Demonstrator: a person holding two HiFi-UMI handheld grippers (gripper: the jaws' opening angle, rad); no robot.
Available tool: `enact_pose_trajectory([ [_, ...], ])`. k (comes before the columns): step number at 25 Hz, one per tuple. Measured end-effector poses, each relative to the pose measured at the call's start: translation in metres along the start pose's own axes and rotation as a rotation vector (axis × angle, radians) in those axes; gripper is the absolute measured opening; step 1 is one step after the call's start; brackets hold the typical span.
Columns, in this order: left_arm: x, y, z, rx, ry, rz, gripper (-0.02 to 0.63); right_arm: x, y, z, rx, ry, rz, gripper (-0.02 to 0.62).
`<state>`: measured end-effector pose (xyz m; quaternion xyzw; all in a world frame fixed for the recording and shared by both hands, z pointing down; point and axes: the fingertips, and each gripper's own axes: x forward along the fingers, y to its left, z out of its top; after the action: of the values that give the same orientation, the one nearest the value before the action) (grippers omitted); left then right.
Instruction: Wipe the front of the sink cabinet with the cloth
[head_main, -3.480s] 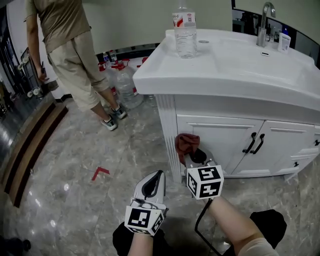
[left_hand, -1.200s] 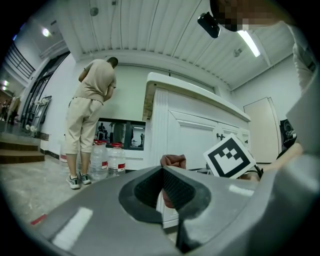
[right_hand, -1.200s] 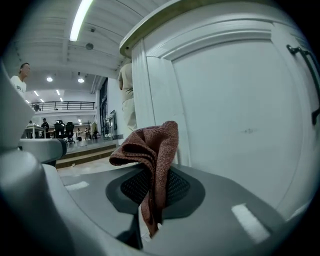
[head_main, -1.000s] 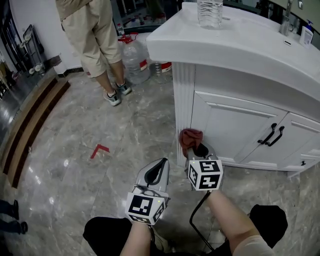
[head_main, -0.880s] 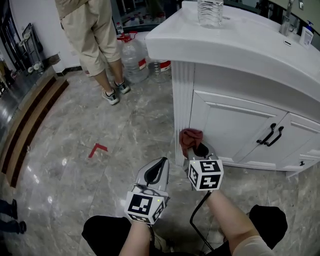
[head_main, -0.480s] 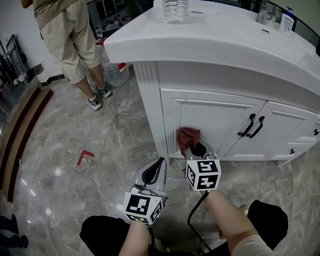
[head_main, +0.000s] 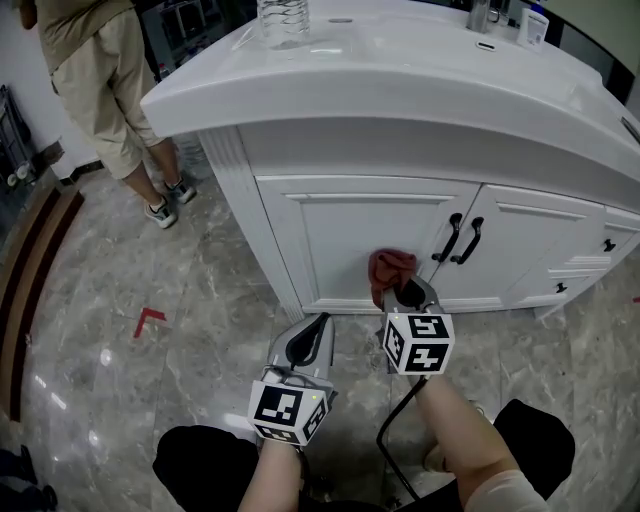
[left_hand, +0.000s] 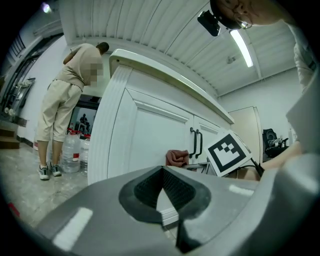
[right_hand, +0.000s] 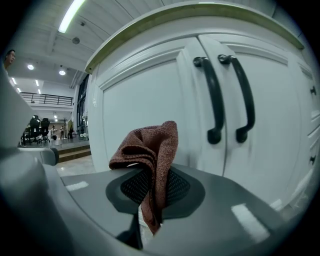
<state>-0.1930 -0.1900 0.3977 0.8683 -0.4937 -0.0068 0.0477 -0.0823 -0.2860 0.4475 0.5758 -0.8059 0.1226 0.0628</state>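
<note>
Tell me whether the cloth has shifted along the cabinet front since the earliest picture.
Yes. The cloth has moved right along the cabinet front, away from the fluted corner post and close to the black door handles.

This is a large indoor hall, more a showroom or demonstration space than a home bathroom. A white sink cabinet (head_main: 340, 235) with panelled doors stands free on a polished grey marble floor (head_main: 90, 270), with open floor round its left corner. A tap (head_main: 480, 14) and a clear water bottle (head_main: 283, 18) sit on its top. A red tape mark (head_main: 148, 320) is stuck to the floor. Big water jugs (left_hand: 72, 152) stand beyond the cabinet, near a person (head_main: 95, 90) in street clothes. Overhead is a slatted ceiling (left_hand: 150, 25) with tube lights (left_hand: 245, 47), and far back a railed gallery (right_hand: 50, 98).
</note>
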Motion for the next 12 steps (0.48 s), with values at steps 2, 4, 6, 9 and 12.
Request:
enact_pose_trajectory([
  [2,0.006,-0.011,-0.002,0.000,0.003,-0.016,0.000,-0.006,-0.017,-0.001,0.013,0.001,-0.025,0.080],
  [4,0.012,-0.020,-0.006,0.003,0.009,-0.030,0.000,-0.011,-0.032,-0.002,0.026,0.001,-0.050,0.080],
  [6,0.017,-0.028,-0.009,0.002,0.014,-0.042,0.000,-0.016,-0.044,-0.005,0.041,0.004,-0.070,0.080],
  [9,0.021,-0.033,-0.012,0.007,0.020,-0.051,0.000,-0.020,-0.052,-0.009,0.050,0.008,-0.082,0.080],
  [12,0.022,-0.030,-0.013,0.006,0.021,-0.046,0.000,-0.019,-0.050,-0.012,0.070,0.009,-0.081,0.080],
])
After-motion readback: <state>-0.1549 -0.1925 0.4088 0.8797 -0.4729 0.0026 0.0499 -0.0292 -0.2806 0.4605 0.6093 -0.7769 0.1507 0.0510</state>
